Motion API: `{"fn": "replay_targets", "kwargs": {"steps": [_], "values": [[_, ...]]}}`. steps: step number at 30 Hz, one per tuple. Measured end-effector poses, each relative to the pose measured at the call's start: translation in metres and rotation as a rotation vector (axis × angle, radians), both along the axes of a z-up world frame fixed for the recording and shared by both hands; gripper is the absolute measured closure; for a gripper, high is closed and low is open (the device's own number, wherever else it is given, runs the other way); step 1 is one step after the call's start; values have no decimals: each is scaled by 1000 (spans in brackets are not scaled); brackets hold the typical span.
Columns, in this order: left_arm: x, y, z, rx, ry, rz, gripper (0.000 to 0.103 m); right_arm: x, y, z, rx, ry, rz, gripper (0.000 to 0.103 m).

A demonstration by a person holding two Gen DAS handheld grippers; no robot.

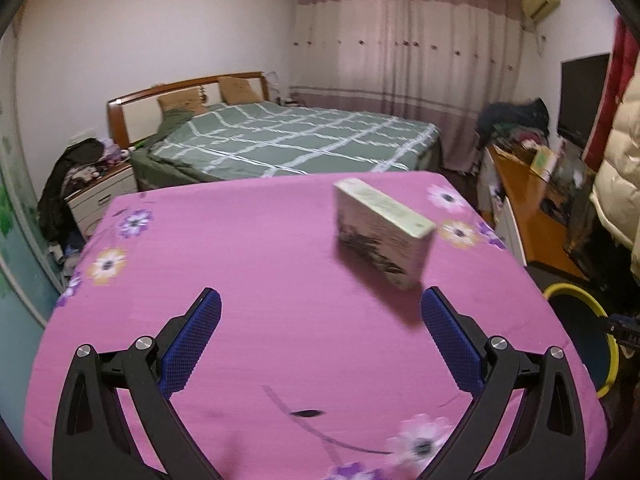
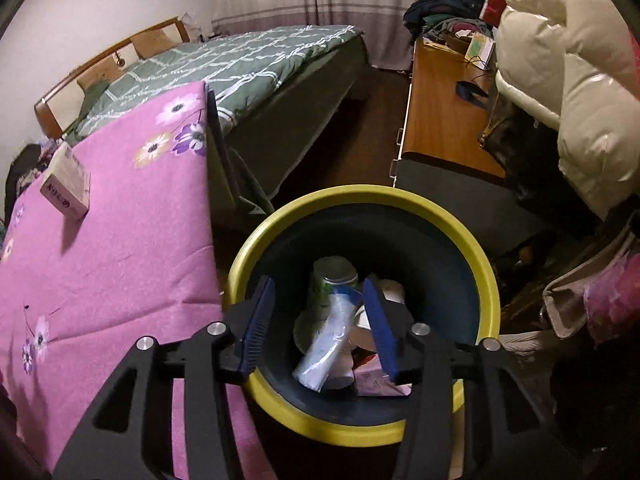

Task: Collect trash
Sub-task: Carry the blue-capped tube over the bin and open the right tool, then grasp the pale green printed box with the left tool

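A: Where did the pale rectangular cardboard box (image 1: 382, 232) sit?

B: It stood on the pink flowered tablecloth (image 1: 256, 264), ahead of the left gripper (image 1: 320, 344), whose jaws gaped empty.

A: And the right gripper (image 2: 320, 328)?

B: It hovered, jaws parted and gripping nothing, over the yellow-rimmed dark bin (image 2: 486, 276), where a crumpled clear plastic wrapper (image 2: 326, 344) lay among cups. A green-checked bed (image 1: 288, 140) lay beyond.

Left gripper (image 1: 320, 312) has bare cloth (image 1: 240, 260) ahead; only the box (image 1: 382, 232) stands at one o'clock. Bin (image 2: 362, 424) mouth gapes unobstructed under right gripper (image 2: 319, 292).
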State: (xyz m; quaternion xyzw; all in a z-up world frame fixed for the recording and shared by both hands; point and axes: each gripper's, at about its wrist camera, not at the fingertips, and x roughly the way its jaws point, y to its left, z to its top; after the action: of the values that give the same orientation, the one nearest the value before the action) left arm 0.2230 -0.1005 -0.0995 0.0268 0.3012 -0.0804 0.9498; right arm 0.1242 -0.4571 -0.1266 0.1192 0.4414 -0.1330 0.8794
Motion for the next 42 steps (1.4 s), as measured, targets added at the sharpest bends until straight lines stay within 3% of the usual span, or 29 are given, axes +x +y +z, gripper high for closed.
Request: {"fn": "replay_targets", "kwargs": {"steps": [11, 24, 31, 36, 42], "values": [[35, -67, -10, -19, 83, -30, 5, -8, -15, 0, 57, -42, -9, 54], [114, -85, -26, -37, 144, 114, 5, -9, -14, -2, 103, -62, 13, 53], [135, -87, -34, -36, 169, 121, 23, -8, -17, -6, 117, -57, 12, 53], [138, -90, -39, -25, 185, 87, 49, -8, -17, -6, 118, -58, 11, 53], [131, -94, -36, 30, 160, 58, 66, -12, -17, -5, 123, -69, 14, 53]]}}
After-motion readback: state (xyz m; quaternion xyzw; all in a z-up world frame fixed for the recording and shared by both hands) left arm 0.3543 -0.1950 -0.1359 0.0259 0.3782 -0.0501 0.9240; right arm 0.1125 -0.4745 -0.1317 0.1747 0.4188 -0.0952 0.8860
